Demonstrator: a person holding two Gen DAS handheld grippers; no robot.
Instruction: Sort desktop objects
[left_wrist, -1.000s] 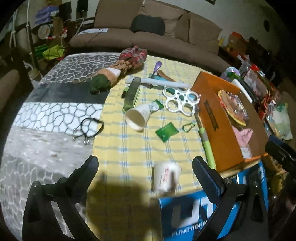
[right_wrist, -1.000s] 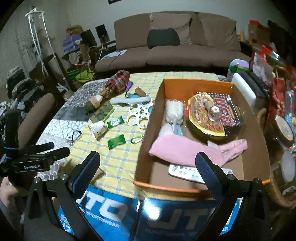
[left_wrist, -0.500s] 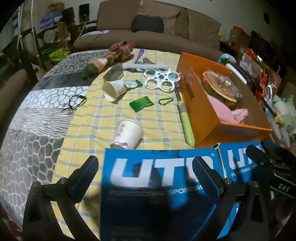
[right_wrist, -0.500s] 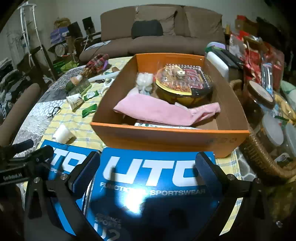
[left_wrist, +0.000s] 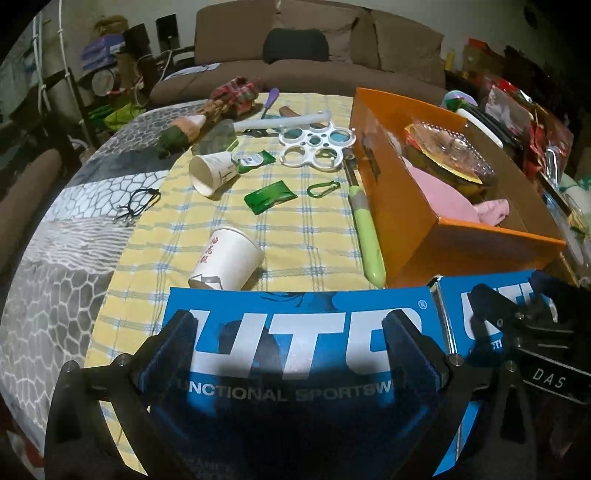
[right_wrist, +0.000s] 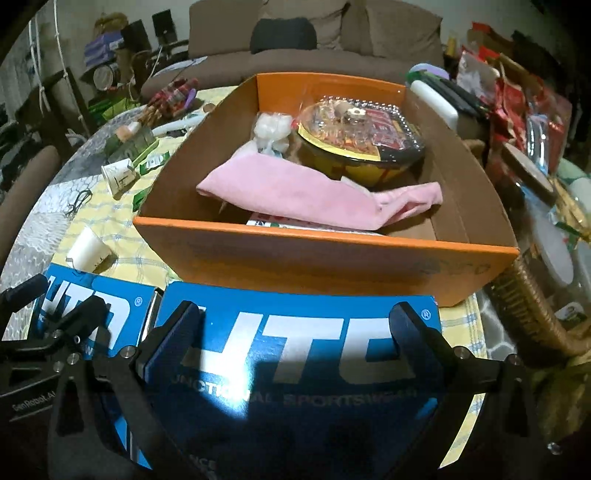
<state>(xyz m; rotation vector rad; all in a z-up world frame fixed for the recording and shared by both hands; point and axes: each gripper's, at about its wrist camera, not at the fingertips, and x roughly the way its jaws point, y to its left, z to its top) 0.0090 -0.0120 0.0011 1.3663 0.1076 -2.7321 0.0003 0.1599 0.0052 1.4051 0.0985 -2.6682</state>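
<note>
Left tongs (left_wrist: 291, 332) hover spread wide, empty, over a blue glossy card w/ big silver lettering (left_wrist: 295, 354) at the near edge of the bench (left_wrist: 295, 236), which wears a yellow checked cloth. Right tongs (right_wrist: 295, 325) likewise spread wide, nothing between the fingers, above a second blue lettered card (right_wrist: 295, 369) lying just beside the first. Both tools point forward across the bench, side by side, roughly level; each shows at the edge of the other's view.

Just past the right card sits the orange cardboard box (right_wrist: 325, 254), open-topped, holding a pink folded cloth (right_wrist: 314, 195), a yellow instant-noodle bowl w/ printed lid (right_wrist: 362, 140) and a small white wrapped bundle (right_wrist: 273, 129).

Left of the box, on the cloth: a white paper cup on its side (left_wrist: 229, 258) nearly touching the left card's far edge, a lime-green pen-like stick (left_wrist: 367, 236) along the box wall, a green carabiner (left_wrist: 323, 189), a green foil sachet (left_wrist: 269, 195), a second tipped paper cup (left_wrist: 212, 171), and a white plastic ring holder (left_wrist: 317, 146).
</note>
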